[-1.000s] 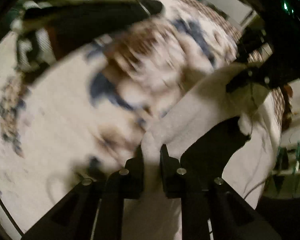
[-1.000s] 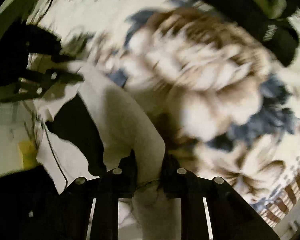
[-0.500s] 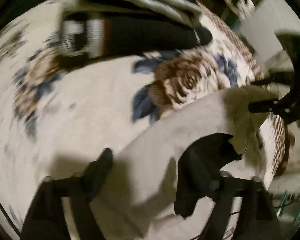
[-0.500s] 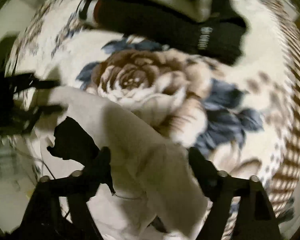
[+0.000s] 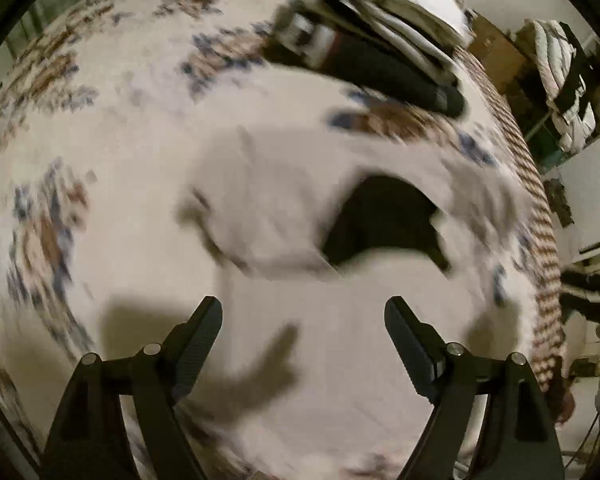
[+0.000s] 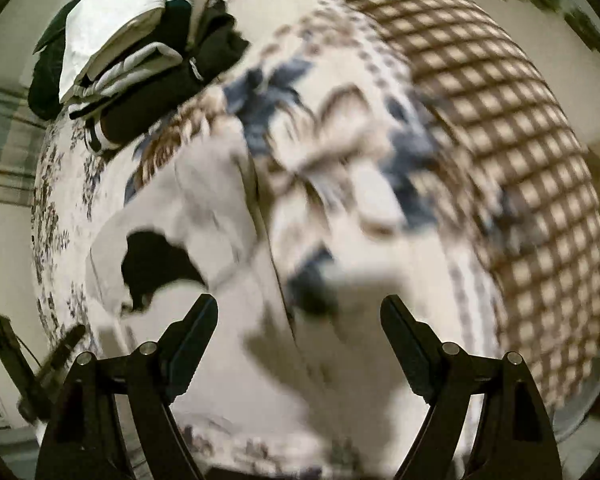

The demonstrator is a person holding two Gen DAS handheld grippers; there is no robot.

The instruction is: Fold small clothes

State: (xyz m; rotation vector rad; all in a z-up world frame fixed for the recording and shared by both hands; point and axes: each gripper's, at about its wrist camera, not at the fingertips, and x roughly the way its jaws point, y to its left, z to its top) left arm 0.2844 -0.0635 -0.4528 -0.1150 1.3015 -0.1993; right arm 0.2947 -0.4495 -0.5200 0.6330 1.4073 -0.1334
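A white garment point(image 5: 276, 216) with a black patch point(image 5: 384, 220) lies flat on the floral blanket point(image 5: 112, 132), blurred by motion. My left gripper point(image 5: 302, 314) hangs above the garment's near part, open, with nothing between its fingers. In the right wrist view the same white garment point(image 6: 208, 208) and its black patch point(image 6: 156, 256) lie to the left. My right gripper point(image 6: 298, 310) is open and empty above the blanket point(image 6: 380, 92) at the garment's right edge. The left gripper point(image 6: 36, 346) shows at the lower left of that view.
A stack of folded dark and white clothes point(image 5: 380, 48) sits at the far side of the blanket, also in the right wrist view point(image 6: 132, 60). The blanket's checked border point(image 6: 520, 140) runs along the right edge. Room clutter point(image 5: 564, 60) lies beyond.
Both grippers were shut on the white garment a second ago. They have let go of it, opened wide, lifted and rolled. The garment now lies on the blanket.
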